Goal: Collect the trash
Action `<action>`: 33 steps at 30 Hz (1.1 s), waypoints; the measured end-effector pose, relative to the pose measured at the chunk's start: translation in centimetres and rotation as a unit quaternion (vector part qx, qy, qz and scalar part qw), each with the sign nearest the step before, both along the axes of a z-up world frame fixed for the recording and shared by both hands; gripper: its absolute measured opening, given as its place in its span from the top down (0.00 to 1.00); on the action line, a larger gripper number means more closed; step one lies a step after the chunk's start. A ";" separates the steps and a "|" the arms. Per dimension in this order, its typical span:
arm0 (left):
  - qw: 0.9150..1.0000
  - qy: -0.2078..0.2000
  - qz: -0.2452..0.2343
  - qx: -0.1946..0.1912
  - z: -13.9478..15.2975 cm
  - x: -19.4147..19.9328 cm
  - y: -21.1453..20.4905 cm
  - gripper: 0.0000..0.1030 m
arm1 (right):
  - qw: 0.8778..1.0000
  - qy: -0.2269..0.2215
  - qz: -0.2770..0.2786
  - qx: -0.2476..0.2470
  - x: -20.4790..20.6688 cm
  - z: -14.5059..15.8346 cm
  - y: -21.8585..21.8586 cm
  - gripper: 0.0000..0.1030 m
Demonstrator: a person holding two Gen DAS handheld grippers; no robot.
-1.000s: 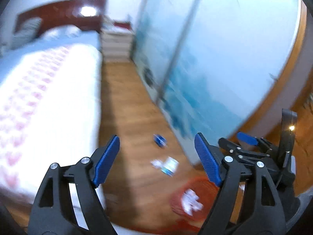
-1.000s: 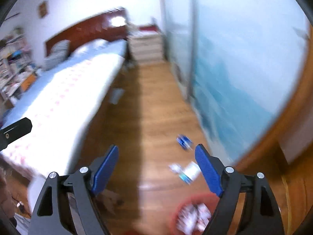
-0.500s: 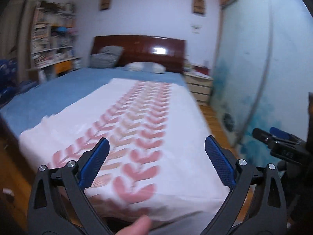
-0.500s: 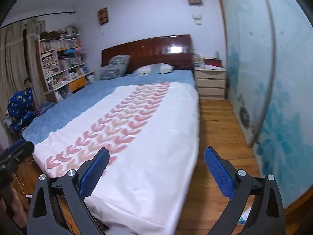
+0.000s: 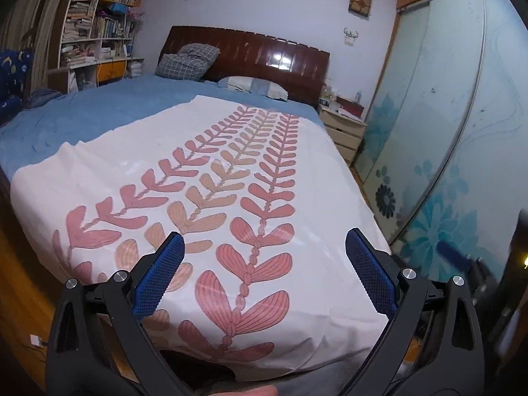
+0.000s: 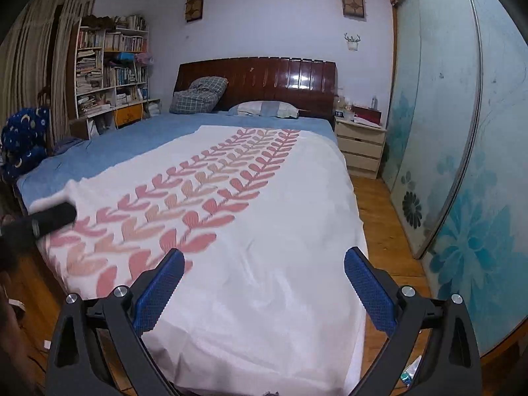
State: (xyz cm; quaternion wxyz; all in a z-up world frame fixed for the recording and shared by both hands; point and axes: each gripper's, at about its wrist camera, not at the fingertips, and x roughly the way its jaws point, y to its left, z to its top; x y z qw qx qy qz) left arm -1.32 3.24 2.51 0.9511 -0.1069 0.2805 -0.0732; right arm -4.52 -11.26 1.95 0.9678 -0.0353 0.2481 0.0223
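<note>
My left gripper (image 5: 264, 274) is open and empty, held above the foot of the bed (image 5: 231, 171). My right gripper (image 6: 264, 290) is also open and empty, above the same bed (image 6: 264, 231). The right gripper also shows blurred at the right edge of the left wrist view (image 5: 452, 259). A scrap of white and teal wrapper (image 6: 411, 374) shows on the floor behind the right finger. No red bin is in view now.
A white quilt with pink leaf print covers the blue bed. Sliding wardrobe doors (image 6: 462, 165) line the right side, with a strip of wooden floor (image 6: 382, 231) between. A nightstand (image 6: 359, 145) and bookshelf (image 6: 105, 72) stand at the back.
Both grippers have tilted up from the floor, where trash and a red bin were in view, to face the bed. Both stay open.
</note>
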 end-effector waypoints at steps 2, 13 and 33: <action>1.000 0.004 -0.002 0.000 -0.4 0.2 -0.2 0.06 | 1.000 -0.014 -0.002 0.002 -0.2 0.2 -0.3 0.07; 0.999 0.023 0.004 0.038 -1.5 -0.6 -1.5 0.06 | 0.999 0.024 -0.008 0.046 1.5 -1.0 -2.5 0.07; 0.999 0.022 0.006 0.038 -2.0 0.8 -0.3 0.06 | 0.999 0.023 -0.017 0.036 1.5 -0.6 -2.3 0.07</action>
